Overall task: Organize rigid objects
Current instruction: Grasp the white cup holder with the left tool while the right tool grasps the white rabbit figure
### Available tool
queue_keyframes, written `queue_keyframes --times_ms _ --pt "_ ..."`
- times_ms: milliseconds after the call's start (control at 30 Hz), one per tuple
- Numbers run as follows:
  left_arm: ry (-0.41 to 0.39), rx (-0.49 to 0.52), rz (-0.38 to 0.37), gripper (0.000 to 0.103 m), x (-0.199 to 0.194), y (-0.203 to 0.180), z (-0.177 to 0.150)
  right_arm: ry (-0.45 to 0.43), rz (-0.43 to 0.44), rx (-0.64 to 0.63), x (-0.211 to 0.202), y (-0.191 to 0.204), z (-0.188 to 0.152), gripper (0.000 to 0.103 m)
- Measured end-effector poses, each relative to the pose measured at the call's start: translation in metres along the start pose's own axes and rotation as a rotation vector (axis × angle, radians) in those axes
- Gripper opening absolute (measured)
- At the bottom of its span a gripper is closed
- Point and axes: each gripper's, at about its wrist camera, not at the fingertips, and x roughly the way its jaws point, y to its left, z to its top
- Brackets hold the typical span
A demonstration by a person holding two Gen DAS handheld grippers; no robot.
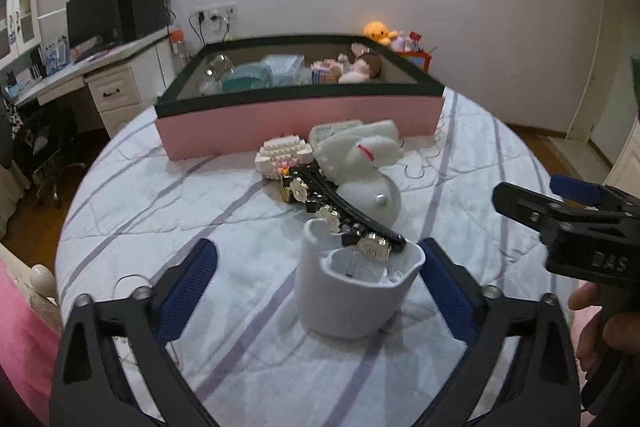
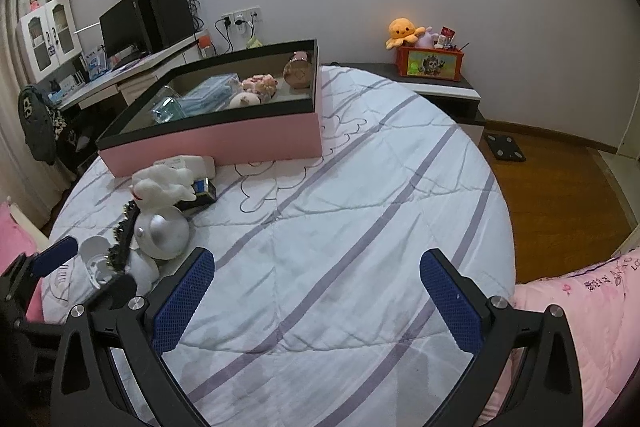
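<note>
Two grippers are held over the bed (image 2: pixel 360 187). On the left, the left gripper (image 1: pixel 316 275) is spread wide around a white cup-shaped holder (image 1: pixel 352 295), its pads not yet touching the walls. A black studded hair clip (image 1: pixel 344 211) rests across the holder's rim and against one white rabbit lamp (image 1: pixel 360 163). One brick model (image 1: pixel 282 153) sits behind, near the pink storage box (image 1: pixel 300 119) at the bed's far edge. On the right, the right gripper (image 2: pixel 316 303) hangs released over bare quilt. Judged step: grasping the holder; next, closing squarely without dislodging the clip.
</note>
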Motion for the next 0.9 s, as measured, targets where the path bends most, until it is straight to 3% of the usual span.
queue_keyframes --times_ms 67,133,200,600,900 --pt "0.049 -0.005 -0.025 0.079 0.011 0.002 -0.001 0.005 0.001 0.005 0.002 -0.001 0.0 0.103" --pt "0.079 -0.015 -0.048 0.06 0.017 0.003 -0.003 0.005 0.004 0.005 0.002 -0.001 0.001 0.103" --pt "0.083 -0.027 -0.07 0.053 0.016 0.006 -0.004 0.005 0.007 0.001 0.002 0.0 0.002 0.103" --pt "0.086 -0.06 -0.096 0.053 -0.006 0.029 -0.01 0.025 0.067 -0.041 0.008 0.024 0.004 0.103" --pt "0.033 -0.049 -0.042 0.053 -0.028 0.043 -0.013 0.042 0.161 -0.082 0.016 0.057 0.009 0.103"
